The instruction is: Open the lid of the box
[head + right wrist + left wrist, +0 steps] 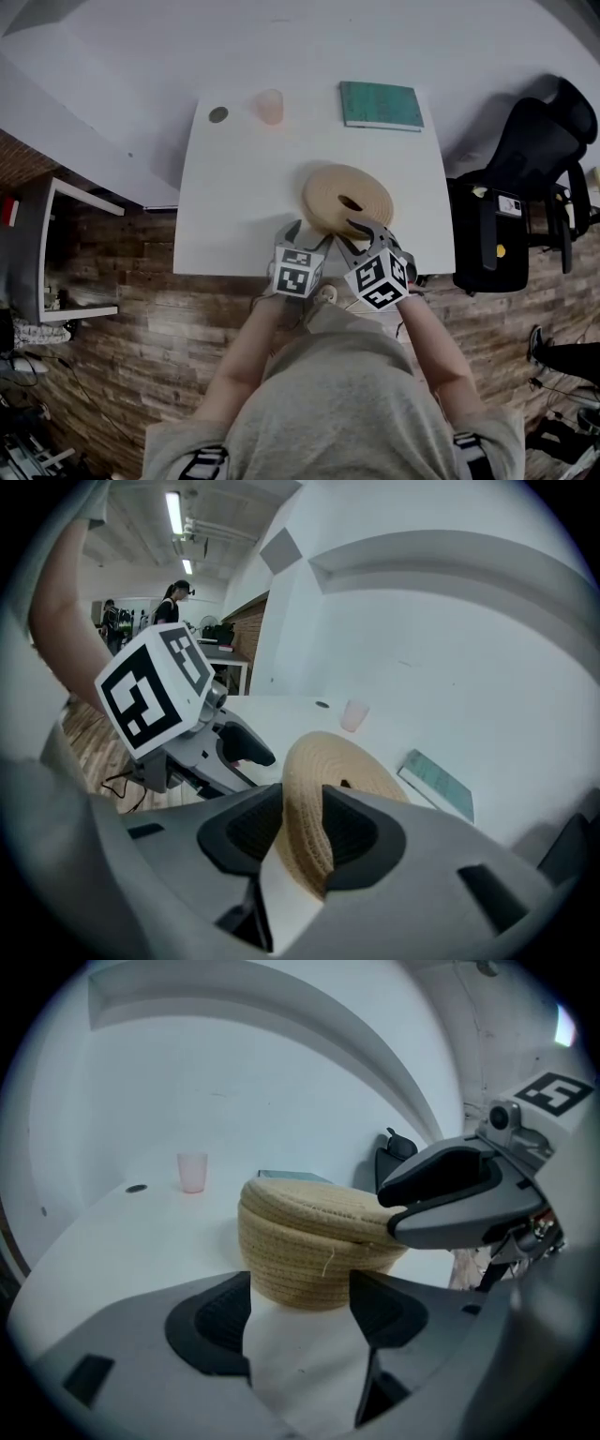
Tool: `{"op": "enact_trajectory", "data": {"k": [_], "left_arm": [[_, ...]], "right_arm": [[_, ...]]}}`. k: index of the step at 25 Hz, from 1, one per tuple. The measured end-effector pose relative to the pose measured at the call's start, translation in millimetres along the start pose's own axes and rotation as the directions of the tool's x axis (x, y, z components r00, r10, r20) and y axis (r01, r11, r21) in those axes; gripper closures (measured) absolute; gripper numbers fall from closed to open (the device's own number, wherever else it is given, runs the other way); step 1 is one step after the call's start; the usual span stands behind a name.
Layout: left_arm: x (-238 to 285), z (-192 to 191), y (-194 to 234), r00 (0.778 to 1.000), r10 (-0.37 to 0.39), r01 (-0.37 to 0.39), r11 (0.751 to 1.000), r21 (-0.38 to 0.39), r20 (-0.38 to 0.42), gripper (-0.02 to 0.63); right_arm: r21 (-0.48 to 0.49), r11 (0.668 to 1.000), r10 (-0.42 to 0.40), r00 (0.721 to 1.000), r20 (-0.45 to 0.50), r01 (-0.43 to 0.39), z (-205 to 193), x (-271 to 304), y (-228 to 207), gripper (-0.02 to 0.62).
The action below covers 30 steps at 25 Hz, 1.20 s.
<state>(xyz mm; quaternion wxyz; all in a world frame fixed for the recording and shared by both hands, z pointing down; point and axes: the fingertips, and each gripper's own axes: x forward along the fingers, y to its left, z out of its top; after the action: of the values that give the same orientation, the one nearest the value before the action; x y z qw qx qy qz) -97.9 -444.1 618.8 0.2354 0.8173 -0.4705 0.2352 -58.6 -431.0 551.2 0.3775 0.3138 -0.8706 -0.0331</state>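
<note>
A round woven straw box (337, 192) with a domed lid (300, 1208) stands near the front edge of the white table (244, 187). My right gripper (302, 832) grips the lid's rim (328, 771) edge-on, one pad on each side of it, at the box's near right side. My left gripper (300, 1312) is open, low at the box's near left, and the box's base (300, 1269) stands just beyond its fingertips with neither pad touching. From the head camera, both the left gripper (302, 234) and the right gripper (367, 230) show at the box's near edge.
At the table's far side stand a pink cup (270, 106), a small dark disc (218, 114) and a green book (380, 103). A black chair (534, 178) is to the right of the table. The floor is wooden and a wall lies behind.
</note>
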Motion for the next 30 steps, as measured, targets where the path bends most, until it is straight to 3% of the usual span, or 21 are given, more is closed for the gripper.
{"op": "enact_trajectory", "data": {"k": [11, 30], "left_arm": [[20.3, -1.9, 5.1, 1.0, 0.016, -0.015, 0.999, 0.04, -0.027, 0.305], [23.4, -3.9, 4.8, 0.999, 0.017, -0.016, 0.999, 0.032, -0.037, 0.305]], "right_arm": [[-0.083, 0.995, 0.049, 0.998, -0.045, -0.053, -4.6, 11.6, 5.6, 0.489], [-0.07, 0.997, 0.04, 0.999, -0.029, -0.042, -3.2, 8.3, 4.2, 0.514]]}}
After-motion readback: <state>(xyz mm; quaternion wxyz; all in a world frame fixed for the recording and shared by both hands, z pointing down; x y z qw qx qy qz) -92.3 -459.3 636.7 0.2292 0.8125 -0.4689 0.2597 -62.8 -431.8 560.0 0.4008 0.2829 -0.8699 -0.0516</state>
